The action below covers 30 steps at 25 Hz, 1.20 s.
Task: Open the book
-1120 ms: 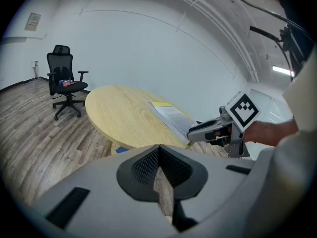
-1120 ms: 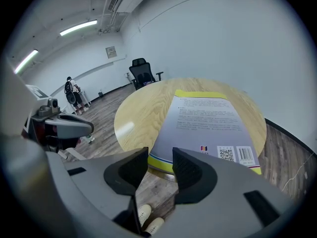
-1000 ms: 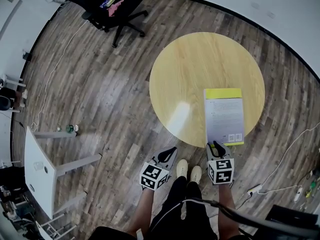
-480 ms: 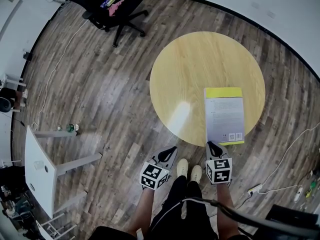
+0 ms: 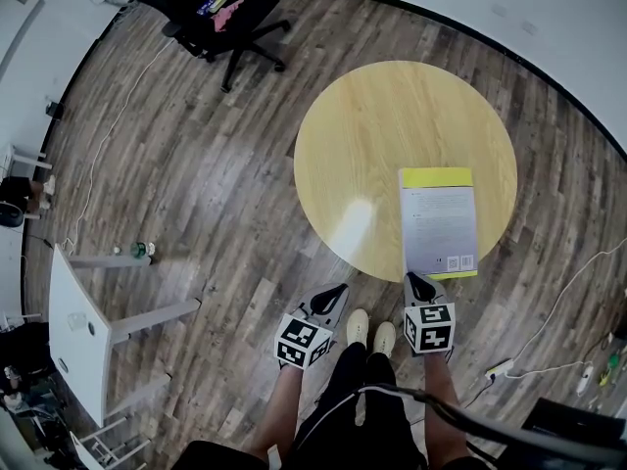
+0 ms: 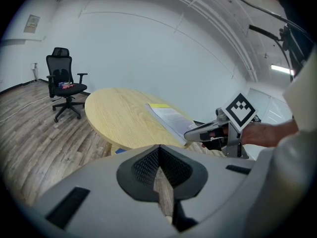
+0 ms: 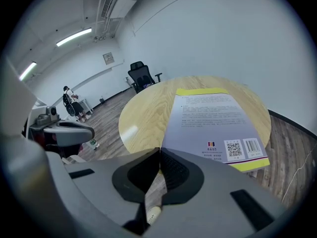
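One book (image 5: 438,221), one round table (image 5: 392,125), one chair (image 5: 211,13), two claws (image 5: 338,291) (image 5: 412,280)

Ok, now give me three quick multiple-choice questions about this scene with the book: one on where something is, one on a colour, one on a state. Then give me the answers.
1. Where does the book lie?
A. on a shelf
B. on the round table, by its near edge
C. inside a box

2. What colour is the band across the cover's far end?
A. yellow
B. red
C. black

3. What state is the book in?
A. open in the middle
B. standing upright
C. closed and lying flat

Answers:
1 B: the head view shows it on the tabletop with its near end at the rim.
2 A: a yellow strip crosses the far end of the cover.
3 C: the printed back cover faces up, unlifted, and the right tongs are closed at its near corner.
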Each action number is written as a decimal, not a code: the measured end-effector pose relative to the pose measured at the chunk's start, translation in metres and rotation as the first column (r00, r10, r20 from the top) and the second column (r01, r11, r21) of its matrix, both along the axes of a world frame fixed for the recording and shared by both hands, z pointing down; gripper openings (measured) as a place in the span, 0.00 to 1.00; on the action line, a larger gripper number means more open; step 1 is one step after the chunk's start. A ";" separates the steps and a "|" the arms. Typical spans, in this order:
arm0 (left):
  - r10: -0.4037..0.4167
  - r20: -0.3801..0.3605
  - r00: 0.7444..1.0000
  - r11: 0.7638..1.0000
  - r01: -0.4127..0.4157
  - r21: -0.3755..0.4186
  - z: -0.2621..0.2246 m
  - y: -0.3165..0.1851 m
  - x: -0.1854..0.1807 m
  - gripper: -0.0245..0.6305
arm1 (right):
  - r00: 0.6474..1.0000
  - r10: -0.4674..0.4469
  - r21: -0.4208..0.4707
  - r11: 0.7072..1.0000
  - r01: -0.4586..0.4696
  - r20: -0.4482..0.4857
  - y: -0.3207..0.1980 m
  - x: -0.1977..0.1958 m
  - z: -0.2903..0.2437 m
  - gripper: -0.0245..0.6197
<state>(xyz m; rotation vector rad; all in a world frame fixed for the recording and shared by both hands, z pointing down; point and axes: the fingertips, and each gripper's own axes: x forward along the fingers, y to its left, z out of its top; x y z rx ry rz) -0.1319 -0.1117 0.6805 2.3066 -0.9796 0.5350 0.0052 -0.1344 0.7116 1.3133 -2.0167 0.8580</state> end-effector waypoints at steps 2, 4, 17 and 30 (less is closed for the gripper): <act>0.000 0.001 1.000 1.000 0.000 0.007 -0.004 -0.001 -0.001 0.04 | 1.000 0.006 0.004 1.000 -0.006 -0.001 0.000 0.001 -0.002 0.06; -0.002 0.002 1.000 1.000 0.002 0.017 -0.007 -0.003 -0.002 0.04 | 1.000 0.010 0.010 1.000 -0.010 -0.001 0.000 0.001 -0.005 0.06; 0.013 -0.001 1.000 0.998 -0.013 0.061 -0.031 -0.003 0.000 0.04 | 0.999 0.032 0.068 0.997 -0.032 -0.009 -0.001 0.011 -0.038 0.06; 0.045 -0.002 0.999 0.993 -0.045 0.106 -0.054 -0.008 0.013 0.04 | 0.998 0.061 0.113 0.992 -0.060 -0.008 0.000 0.025 -0.063 0.06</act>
